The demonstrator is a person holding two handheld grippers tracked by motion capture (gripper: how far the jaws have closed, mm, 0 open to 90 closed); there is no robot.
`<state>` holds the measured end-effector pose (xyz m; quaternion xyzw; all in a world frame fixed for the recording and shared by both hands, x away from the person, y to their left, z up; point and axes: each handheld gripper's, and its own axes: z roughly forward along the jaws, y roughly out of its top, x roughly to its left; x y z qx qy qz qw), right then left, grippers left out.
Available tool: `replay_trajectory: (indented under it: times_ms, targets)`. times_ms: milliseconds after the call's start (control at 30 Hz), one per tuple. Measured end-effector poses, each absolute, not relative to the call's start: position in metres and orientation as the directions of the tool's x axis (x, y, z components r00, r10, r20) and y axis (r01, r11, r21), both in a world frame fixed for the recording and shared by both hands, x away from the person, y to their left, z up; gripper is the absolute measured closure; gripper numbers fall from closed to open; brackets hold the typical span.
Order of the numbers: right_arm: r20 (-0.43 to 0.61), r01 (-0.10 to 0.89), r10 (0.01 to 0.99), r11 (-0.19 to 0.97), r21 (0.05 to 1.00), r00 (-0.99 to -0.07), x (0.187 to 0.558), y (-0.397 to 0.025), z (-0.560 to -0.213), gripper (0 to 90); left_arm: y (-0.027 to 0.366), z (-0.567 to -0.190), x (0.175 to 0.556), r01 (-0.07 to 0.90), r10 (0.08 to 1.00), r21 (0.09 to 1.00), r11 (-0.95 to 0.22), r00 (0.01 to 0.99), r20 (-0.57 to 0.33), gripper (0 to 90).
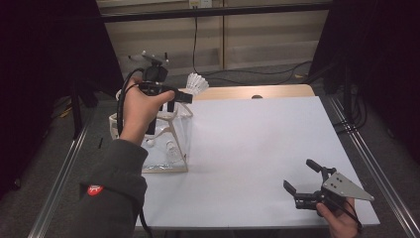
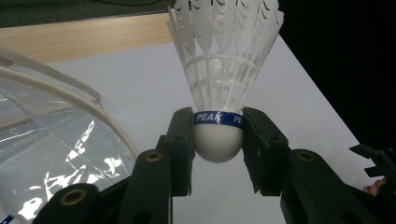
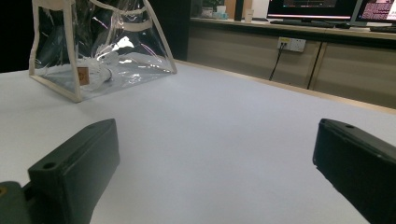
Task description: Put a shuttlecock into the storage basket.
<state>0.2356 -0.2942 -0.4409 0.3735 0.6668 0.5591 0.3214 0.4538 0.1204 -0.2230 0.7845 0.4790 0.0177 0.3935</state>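
Left tool (image 2: pixel 218 140): clamped on the shuttlecock (image 2: pixel 224 74), one jaw on each side of the round white cork base, right at the blue band. The grip sits low, on the hard cork, which I judge spares the thin skirt from being crushed.

Shuttlecock: held between the left tool's jaws, skirt pointing away from the tool and up, clear of the worktop (image 1: pixel 257 148). In the high view it shows as a white fan (image 1: pixel 196 83) just beyond the left tool (image 1: pixel 184 97), above the far edge of the worktop.

Clear bag (image 1: pixel 168 144): a transparent pouch with cream trim, directly below and slightly nearer the person than the left tool. Its mouth faces up, and its handle loops (image 2: pixel 60 93) lie just to the left of the jaws in the left gripper view. At least one more shuttlecock (image 3: pixel 100 70) appears to lie inside it, so the held one is probably on its way in or out; I cannot tell which.

Left hand (image 1: pixel 138 111): raised over the bag, holding the tool roughly level, which keeps the shuttlecock above the opening.

Right tool (image 1: pixel 303 179): jaws wide apart, holding nothing, low over the near right of the worktop, well apart from the bag. It looks parked, out of the left arm's way.

Worktop under right tool: bare white sheet between the jaws (image 3: pixel 210 154).
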Motion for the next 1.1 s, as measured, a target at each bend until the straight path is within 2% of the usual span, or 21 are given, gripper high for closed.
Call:
replay_trajectory:
  times_ms: [1100]
  targets:
    - [-0.015,0.135,0.858,0.098,0.986,-0.514,0.236,-0.294,-0.441,0.5,0.143,-0.214,0.453,0.734,0.785,0.651,-0.192,0.513,-0.347,65.2]
